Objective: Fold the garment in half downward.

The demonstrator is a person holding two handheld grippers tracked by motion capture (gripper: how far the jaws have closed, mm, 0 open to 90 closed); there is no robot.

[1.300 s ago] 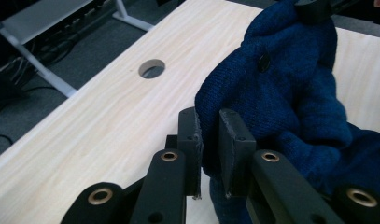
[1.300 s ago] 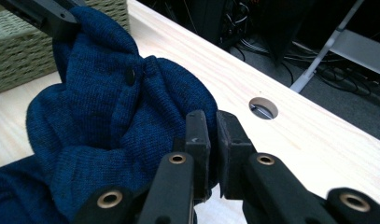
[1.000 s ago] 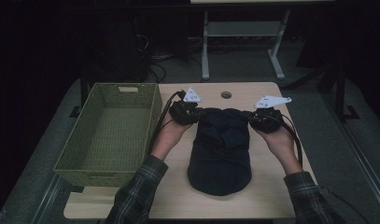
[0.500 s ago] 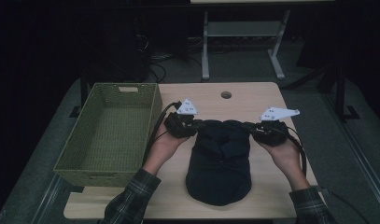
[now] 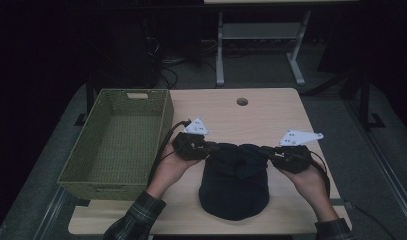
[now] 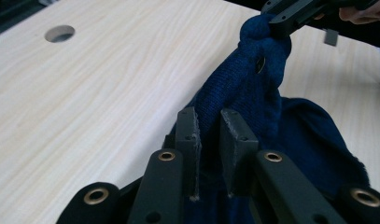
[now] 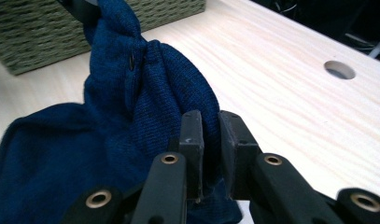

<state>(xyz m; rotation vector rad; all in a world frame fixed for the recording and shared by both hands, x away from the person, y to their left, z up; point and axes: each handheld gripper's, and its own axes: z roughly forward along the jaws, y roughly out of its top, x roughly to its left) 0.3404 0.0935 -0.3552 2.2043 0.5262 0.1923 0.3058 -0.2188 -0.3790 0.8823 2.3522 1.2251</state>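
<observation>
1. The step in hand looks like folding a dark blue knit garment: the far edge is lifted and drawn toward the person over the part that lies flat on the desk.
2. The left gripper is pinched narrow on 1 corner of that edge, with knit bunched between its pads.
3. The right gripper is likewise clamped on the other corner.
4. To do it well, I would keep both corners level and evenly spaced so the fold lands square, and lower them before letting go.
5. The garment is soft and thick, with a small dark button or eyelet near the raised fold.
6. It lies just right of the green woven basket, which stands open.
</observation>
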